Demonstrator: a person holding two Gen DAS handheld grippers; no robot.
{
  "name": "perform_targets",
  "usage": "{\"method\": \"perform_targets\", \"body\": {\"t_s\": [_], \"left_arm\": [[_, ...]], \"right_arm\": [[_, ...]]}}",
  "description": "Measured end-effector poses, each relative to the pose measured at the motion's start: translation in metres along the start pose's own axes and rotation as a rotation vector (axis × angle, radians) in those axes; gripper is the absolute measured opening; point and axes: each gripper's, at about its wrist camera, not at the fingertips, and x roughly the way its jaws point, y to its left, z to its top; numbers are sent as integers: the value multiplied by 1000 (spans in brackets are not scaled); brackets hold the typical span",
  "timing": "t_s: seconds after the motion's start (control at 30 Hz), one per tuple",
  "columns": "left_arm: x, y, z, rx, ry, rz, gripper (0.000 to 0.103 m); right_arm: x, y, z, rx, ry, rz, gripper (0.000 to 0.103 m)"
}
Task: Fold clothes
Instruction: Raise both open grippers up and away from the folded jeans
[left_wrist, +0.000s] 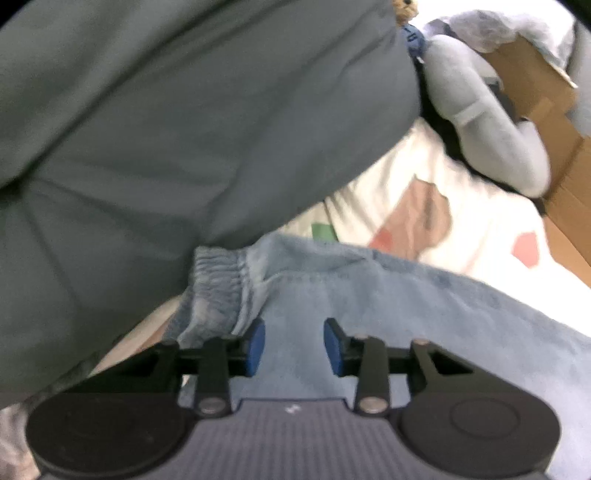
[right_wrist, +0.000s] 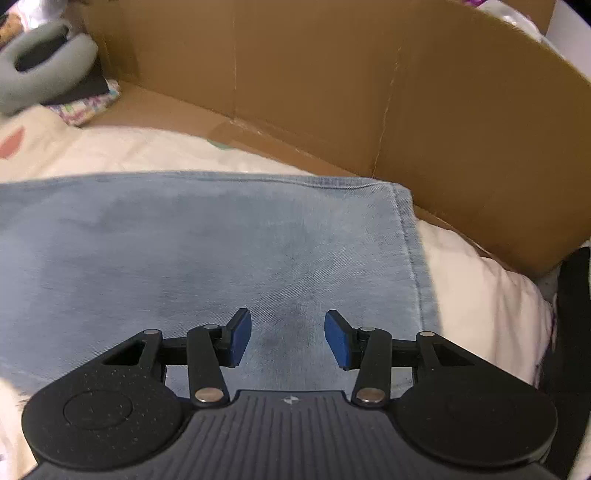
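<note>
bed (right_wrist: 480, 280): carries the work, cardboard box (right_wrist: 369, 92) on far side. denim garment (right_wrist: 207, 251): laid flat on bed, hem at right, elastic waistband (left_wrist: 218, 280) at left, ready for folding. left hand-held gripper (left_wrist: 294, 347) & right hand-held gripper (right_wrist: 288, 339): both part open, nothing gripped, poised over denim.

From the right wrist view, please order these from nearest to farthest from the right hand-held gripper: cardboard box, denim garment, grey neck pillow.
1. Denim garment: directly under the right hand-held gripper.
2. Cardboard box: behind the denim, ahead and right.
3. Grey neck pillow: far upper left corner.
</note>
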Motion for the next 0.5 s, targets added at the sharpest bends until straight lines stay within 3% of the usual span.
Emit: {"method": "perform_targets", "body": {"t_s": [0.13, 0.5], "left_arm": [[-57, 23, -6, -6, 30, 11, 43], [-171, 30, 33, 22, 32, -11, 49]], "right_arm": [[-39, -6, 11, 7, 6, 61, 52], [-160, -35, 56, 33, -105, 72, 52]]}}
